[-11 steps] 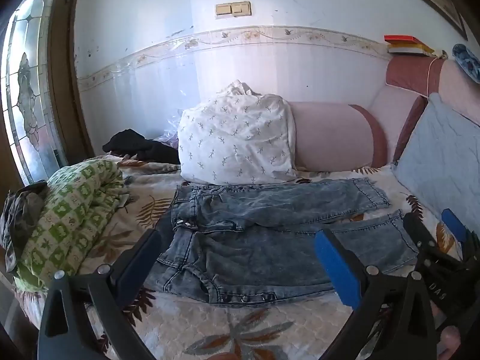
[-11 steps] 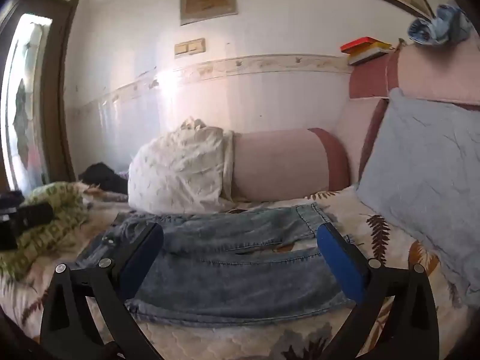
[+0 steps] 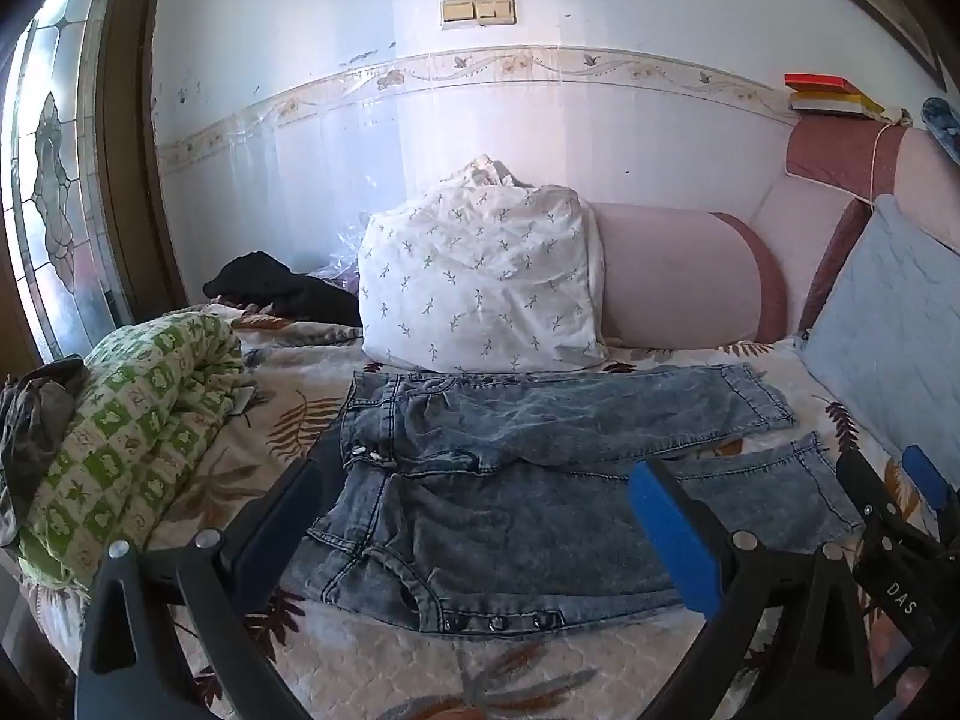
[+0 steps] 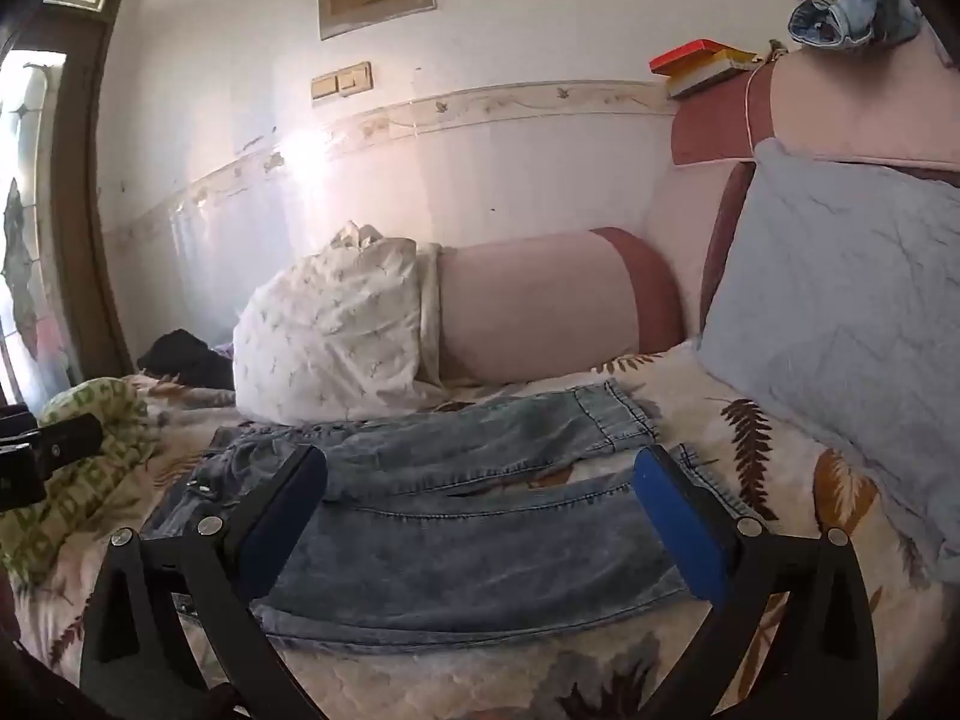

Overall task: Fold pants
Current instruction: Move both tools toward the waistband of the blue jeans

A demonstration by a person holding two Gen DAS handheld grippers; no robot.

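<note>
1. Since the earlier frame, no clear shift: both my grippers and the pants lie as they did.
2. My left gripper (image 3: 480, 516): jaws spread to full width, pads clear of cloth, nothing pinched.
3. My right gripper (image 4: 480, 510): jaws equally wide, holding nothing.
4. Pants (image 3: 540, 480) lie flat on the leaf-print bedspread (image 3: 360, 648), waistband at 9 o'clock, hems at 3 o'clock, white pillow (image 3: 480, 282) at 12.
</note>
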